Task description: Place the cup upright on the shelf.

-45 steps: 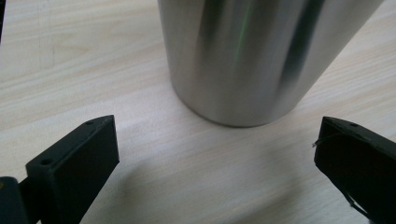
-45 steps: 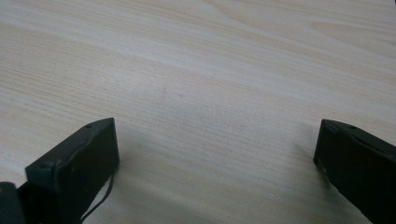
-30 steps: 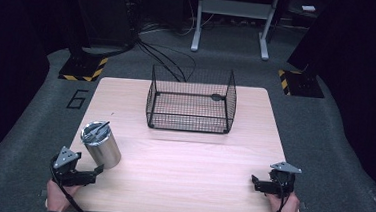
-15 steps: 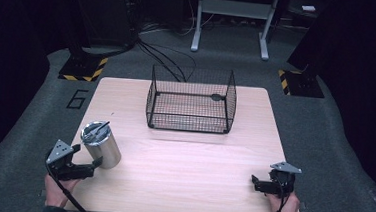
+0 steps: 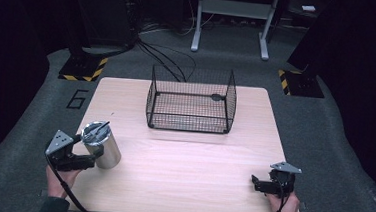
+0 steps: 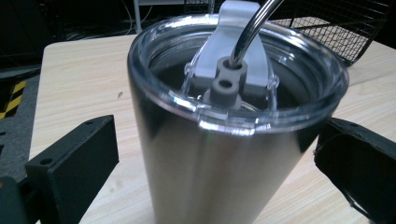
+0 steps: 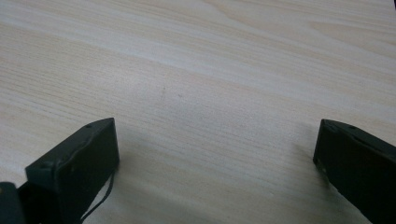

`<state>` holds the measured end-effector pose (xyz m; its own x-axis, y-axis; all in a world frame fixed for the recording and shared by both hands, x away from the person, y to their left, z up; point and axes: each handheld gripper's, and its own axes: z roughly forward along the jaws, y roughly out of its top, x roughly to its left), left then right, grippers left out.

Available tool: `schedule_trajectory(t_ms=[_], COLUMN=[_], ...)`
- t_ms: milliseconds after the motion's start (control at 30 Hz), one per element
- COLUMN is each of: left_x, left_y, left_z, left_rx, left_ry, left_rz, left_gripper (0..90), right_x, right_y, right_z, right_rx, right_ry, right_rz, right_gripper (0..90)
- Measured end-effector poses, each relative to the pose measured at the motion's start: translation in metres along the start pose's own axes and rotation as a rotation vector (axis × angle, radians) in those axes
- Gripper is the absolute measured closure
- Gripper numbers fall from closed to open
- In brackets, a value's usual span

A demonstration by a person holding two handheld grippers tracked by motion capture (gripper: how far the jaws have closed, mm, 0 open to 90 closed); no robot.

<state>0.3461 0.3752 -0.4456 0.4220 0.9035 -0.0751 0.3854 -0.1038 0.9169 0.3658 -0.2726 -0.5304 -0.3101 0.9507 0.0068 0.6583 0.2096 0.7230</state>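
A stainless steel tumbler point(image 5: 104, 148) with a clear lid and a metal straw stands upright near the table's front left. My left gripper point(image 5: 88, 152) is open, one jaw on each side of the tumbler. In the left gripper view the tumbler point(image 6: 224, 154) stands between the jaws of the left gripper point(image 6: 215, 140); a gap shows at the left jaw, and the right jaw is close to its wall. My right gripper point(image 5: 255, 183) rests open at the front right. Between the jaws of the right gripper point(image 7: 215, 140) there is bare wood.
A black wire basket point(image 5: 190, 122) stands at the back middle of the wooden table point(image 5: 182, 160); its corner is the basket point(image 6: 345, 28) behind the tumbler. Dark floor, cables and stand bases with yellow-black stripes surround the table.
My left gripper has shifted slightly left and forward, so its jaws now stand on either side of the tumbler. The tumbler and the right gripper have stayed put.
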Motion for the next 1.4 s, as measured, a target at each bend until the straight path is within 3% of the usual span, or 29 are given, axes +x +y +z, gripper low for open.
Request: schedule_trajectory(t_ms=[400,667,1400], left_x=[-0.001,-0.001,-0.005], left_y=[0.007,0.011,0.011], left_z=[0.010,0.018,0.028], left_rx=[-0.009,-0.023,-0.019], left_ry=[-0.023,-0.036,0.007], left_rz=[0.009,-0.008,0.024], left_gripper=[0.0,0.0,3.0], right_x=[0.000,0.000,-0.001], right_y=[0.000,0.000,0.000], right_z=[0.000,0.000,0.000], right_rx=[0.000,0.000,0.002], right_ry=[0.000,0.000,-0.002], right_rz=[0.000,0.001,-0.010], right_gripper=[0.0,0.0,0.0])
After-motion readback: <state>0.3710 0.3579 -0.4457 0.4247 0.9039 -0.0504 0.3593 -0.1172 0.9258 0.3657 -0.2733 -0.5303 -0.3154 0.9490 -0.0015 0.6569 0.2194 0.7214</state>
